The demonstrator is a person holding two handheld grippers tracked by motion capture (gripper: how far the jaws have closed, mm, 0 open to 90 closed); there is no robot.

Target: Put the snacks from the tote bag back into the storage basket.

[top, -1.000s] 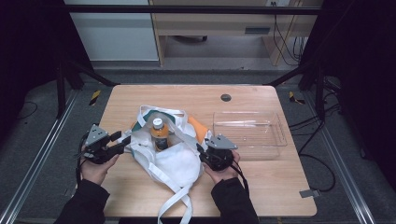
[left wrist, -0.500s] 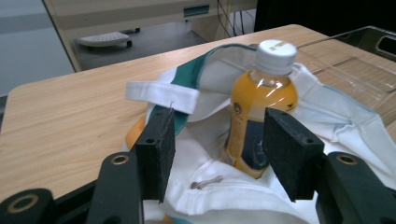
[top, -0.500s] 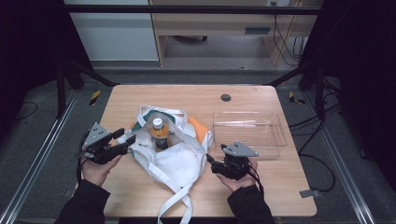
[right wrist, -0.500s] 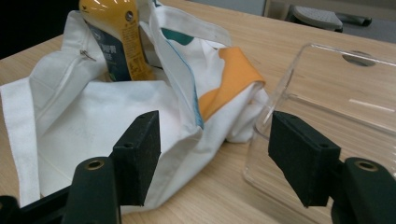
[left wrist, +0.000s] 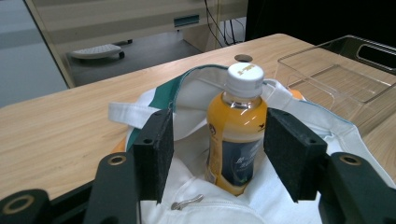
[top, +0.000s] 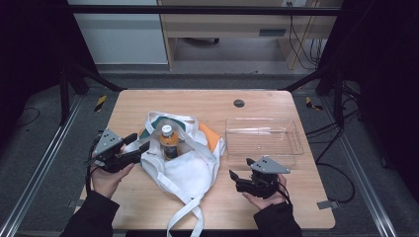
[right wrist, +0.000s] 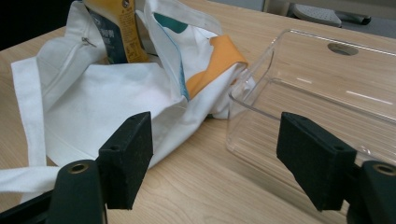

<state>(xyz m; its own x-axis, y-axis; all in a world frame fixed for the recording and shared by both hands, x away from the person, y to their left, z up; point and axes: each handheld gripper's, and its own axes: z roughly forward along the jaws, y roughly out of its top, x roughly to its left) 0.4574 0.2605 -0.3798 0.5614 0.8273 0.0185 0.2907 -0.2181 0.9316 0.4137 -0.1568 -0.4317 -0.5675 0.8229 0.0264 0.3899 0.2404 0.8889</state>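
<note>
A white tote bag (top: 183, 170) with green and orange print lies on the table, its mouth up. An orange drink bottle (top: 169, 140) with a white cap stands upright inside it. My left gripper (top: 136, 143) is at the bag's left edge, open, its jaws having just been opening. In the left gripper view (left wrist: 219, 130) the bottle (left wrist: 236, 135) stands beyond the pads and bag cloth (left wrist: 196, 93) lies under the gap, unpressed. My right gripper (top: 240, 168) is off the bag's right side, open, its jaws having just been opening. Nothing sits between its pads (right wrist: 215, 140); ahead are the bag (right wrist: 107, 102) and bottle (right wrist: 119, 32).
A clear plastic bin (top: 296, 143) stands at the right of the table, just beyond the right gripper; it is also in the gripper views (left wrist: 336, 74) (right wrist: 247, 126). A dark round hole (top: 239, 103) sits near the far edge. The bag's straps trail toward the front edge.
My right gripper has drawn back from the bag's right edge toward the front right, and its jaws stand wider. The left gripper has barely shifted and opened a little.
</note>
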